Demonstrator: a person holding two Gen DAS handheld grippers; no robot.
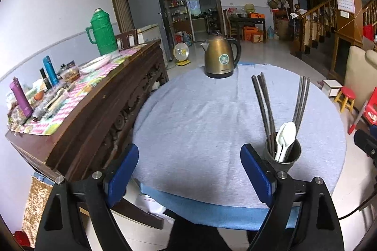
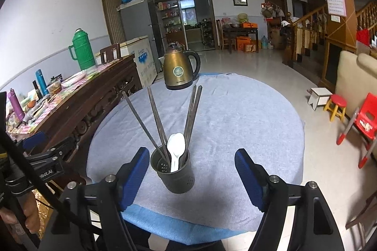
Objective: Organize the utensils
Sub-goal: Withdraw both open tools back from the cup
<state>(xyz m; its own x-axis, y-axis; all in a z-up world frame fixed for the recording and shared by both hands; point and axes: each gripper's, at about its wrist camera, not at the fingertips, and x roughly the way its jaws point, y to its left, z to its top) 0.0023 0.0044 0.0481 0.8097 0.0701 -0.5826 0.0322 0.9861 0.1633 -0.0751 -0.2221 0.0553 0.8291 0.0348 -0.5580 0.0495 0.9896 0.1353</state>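
A dark metal utensil holder stands near the front edge of the round table with its grey-blue cloth. Several dark chopsticks fan out of it, and white spoons lean inside. In the left wrist view the same holder sits just beyond the right finger, with its chopsticks and spoons. My left gripper hangs open over the cloth, nothing between its blue pads. My right gripper is open too; the holder stands ahead between its fingers, close to the left one, untouched.
A brass-coloured electric kettle stands at the table's far side. A dark wooden sideboard with a green thermos, bottles and clutter runs along the left. Red stools and a red chair stand on the floor to the right.
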